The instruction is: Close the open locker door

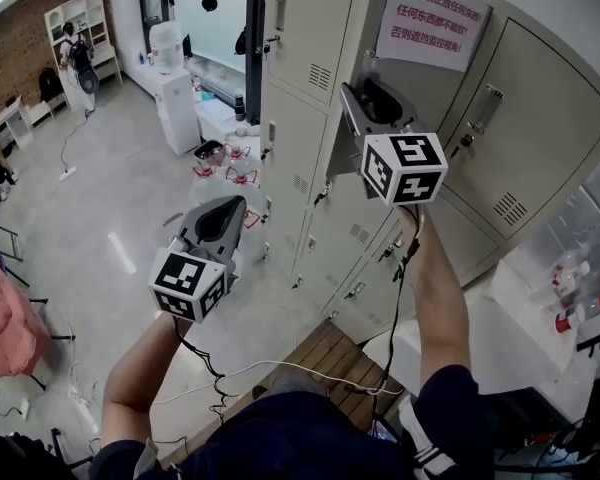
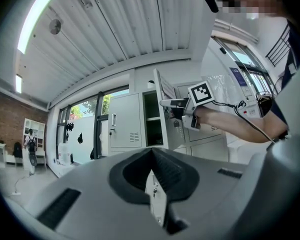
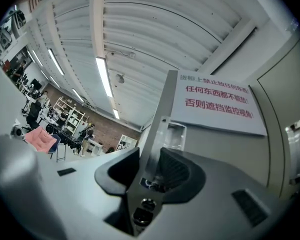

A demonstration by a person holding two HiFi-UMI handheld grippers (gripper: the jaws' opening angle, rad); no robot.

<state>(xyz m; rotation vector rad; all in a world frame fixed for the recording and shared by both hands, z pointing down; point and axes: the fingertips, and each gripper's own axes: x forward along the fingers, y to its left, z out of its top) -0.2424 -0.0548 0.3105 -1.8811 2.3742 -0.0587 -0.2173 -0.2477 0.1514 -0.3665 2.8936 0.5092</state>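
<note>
The lockers (image 1: 310, 58) are all shut but one. Its door (image 1: 338, 158) stands well out from the frame, so the closing is hardly begun and the whole swing is left. My right tongs (image 3: 149, 154) pinch the door's free edge. My left tongs (image 2: 151, 151) are pressed together on nothing, lower and off to the side. A notice (image 1: 432, 30) hangs beside the door and a dispenser (image 1: 175, 98) stands well apart. I see nothing in the opening to block the door.

Bright even light from ceiling strip lights (image 3: 105, 76) and windows (image 2: 85, 109), faint shadows, fisheye-bent dark edges
</note>
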